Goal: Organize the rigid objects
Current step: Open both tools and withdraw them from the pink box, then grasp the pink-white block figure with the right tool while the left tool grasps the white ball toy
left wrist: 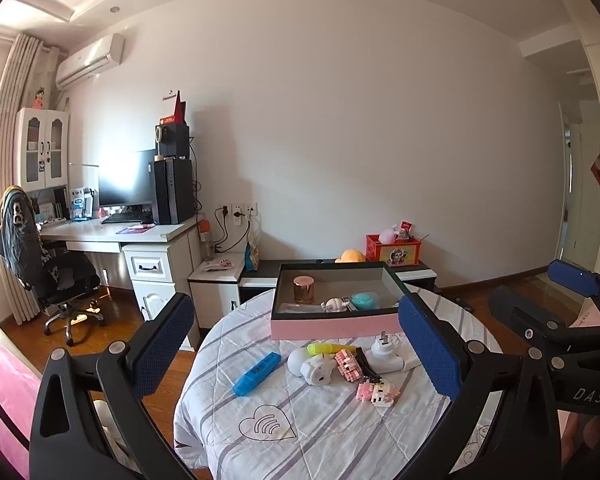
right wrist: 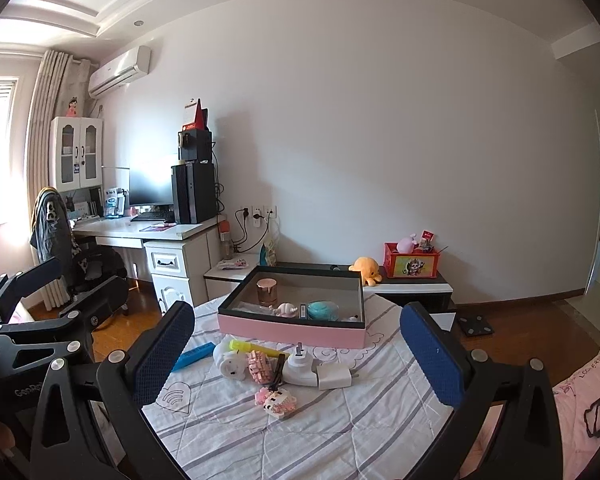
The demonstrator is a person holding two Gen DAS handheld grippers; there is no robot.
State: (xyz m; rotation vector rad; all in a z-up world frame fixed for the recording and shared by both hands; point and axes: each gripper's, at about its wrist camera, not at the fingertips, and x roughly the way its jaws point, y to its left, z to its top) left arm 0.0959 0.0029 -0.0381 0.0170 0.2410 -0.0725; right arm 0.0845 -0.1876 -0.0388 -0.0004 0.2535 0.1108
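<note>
On a round table (left wrist: 300, 440) covered with a white quilted cloth striped in grey, a shallow pink-sided box (left wrist: 334, 326) with a dark rim sits at the far edge, with loose items scattered just in front of it. Behind stand a white wall, a desk (left wrist: 112, 234) with a monitor and black computer tower, an office chair (left wrist: 56, 276), a wall air conditioner (left wrist: 90, 62) and a low cabinet carrying a red toy box (right wrist: 410, 266) and an orange plush octopus (right wrist: 366, 268). Inside the pink box are a rose-gold cylindrical jar (left wrist: 303, 289), a teal round case (left wrist: 365, 300) and a small white figurine (left wrist: 334, 304). Near the box lie a blue highlighter (left wrist: 257, 373), a yellow highlighter (left wrist: 330, 348), a white pig-shaped toy (left wrist: 318, 368), pink brick-built figures (left wrist: 376, 391), a white plug adapter (left wrist: 382, 354) and a white charger block (right wrist: 334, 376). Both the left gripper (left wrist: 300, 344) and right gripper (right wrist: 300, 354) hover above the table, blue-padded fingers spread wide, holding nothing.
</note>
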